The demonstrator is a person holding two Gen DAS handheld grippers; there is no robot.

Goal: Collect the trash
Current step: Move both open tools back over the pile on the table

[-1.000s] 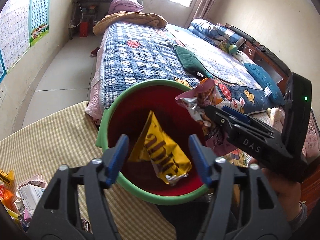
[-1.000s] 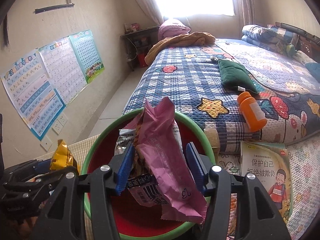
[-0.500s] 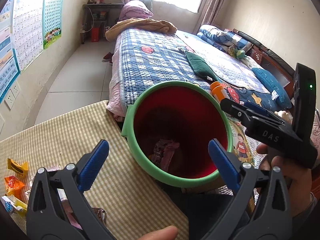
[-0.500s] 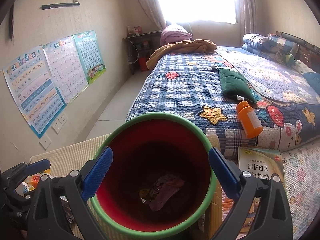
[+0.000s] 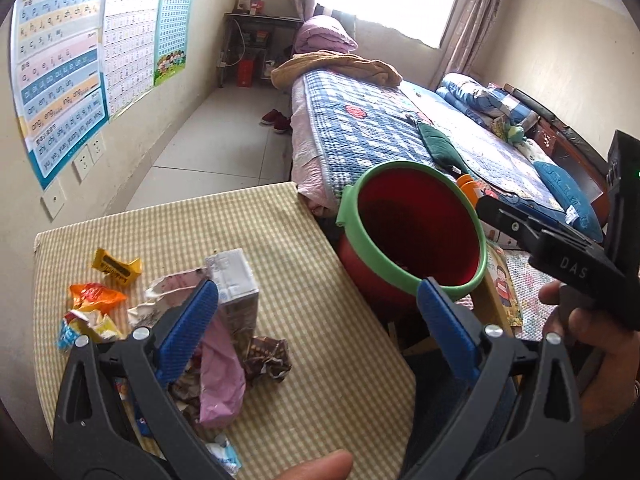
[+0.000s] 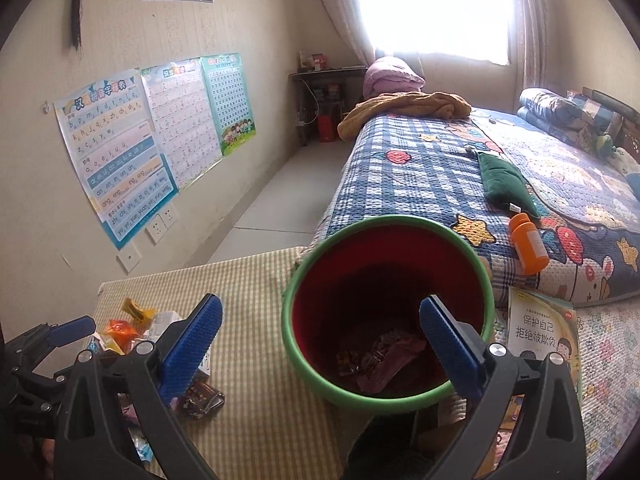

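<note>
Checked yellow cloth covers the desk (image 5: 280, 240); wrappers (image 5: 224, 364) lie heaped at its left. Red bin (image 6: 386, 312) stands off the desk's right edge beside the bed (image 6: 420, 184), holding wrappers dropped since. Left tongs (image 5: 316, 316) and right tongs (image 6: 320, 336) have just spread wide, empty.

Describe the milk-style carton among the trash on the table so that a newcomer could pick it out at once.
Start at the yellow checked table beside the red bin. In the pile of wrappers on its left side stands a small grey and white carton. It is the only boxy, upright item; everything around it is crumpled film.
</note>
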